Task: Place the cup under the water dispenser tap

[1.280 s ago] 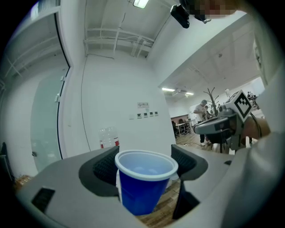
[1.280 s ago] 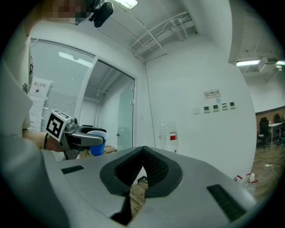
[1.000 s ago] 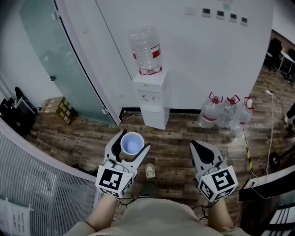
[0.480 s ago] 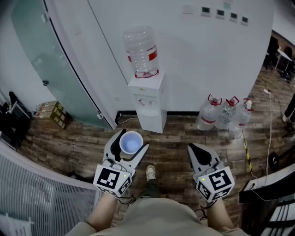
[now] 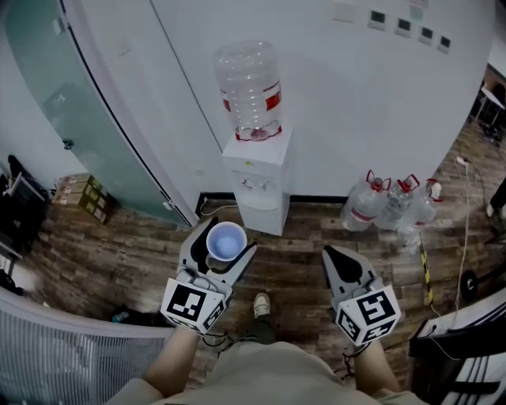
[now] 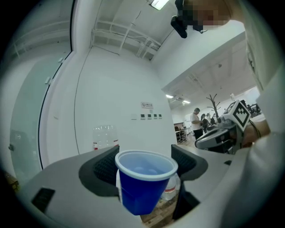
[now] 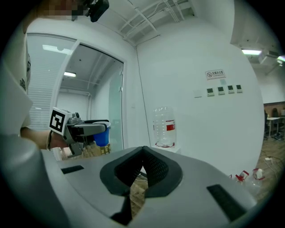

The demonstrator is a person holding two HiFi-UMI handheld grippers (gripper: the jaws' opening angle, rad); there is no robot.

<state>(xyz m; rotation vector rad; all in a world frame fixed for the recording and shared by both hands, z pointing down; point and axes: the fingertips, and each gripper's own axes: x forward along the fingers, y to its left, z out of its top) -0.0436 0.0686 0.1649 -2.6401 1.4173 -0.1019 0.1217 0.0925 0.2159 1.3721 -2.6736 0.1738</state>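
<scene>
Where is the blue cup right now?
Head view, lower centre-left: the blue cup is held upright in the left gripper, in front of the water dispenser.

– How many cups and grippers are counted?
– One cup (image 5: 226, 241) and two grippers: left gripper (image 5: 229, 237), right gripper (image 5: 330, 253)
– And bottles?
– One bottle (image 5: 250, 87) is counted on the single water dispenser (image 5: 257, 178), three floor bottles (image 5: 395, 202) beside it, and four wall panels (image 5: 403, 24) above

White wall (image 5: 356, 119) with small panels (image 5: 403, 25) up high — frosted glass partition (image 5: 79, 119) at left, dark wood-plank floor (image 5: 126, 253), cardboard boxes (image 5: 83, 198) beside the glass, ceiling light (image 6: 159, 3) lit.
</scene>
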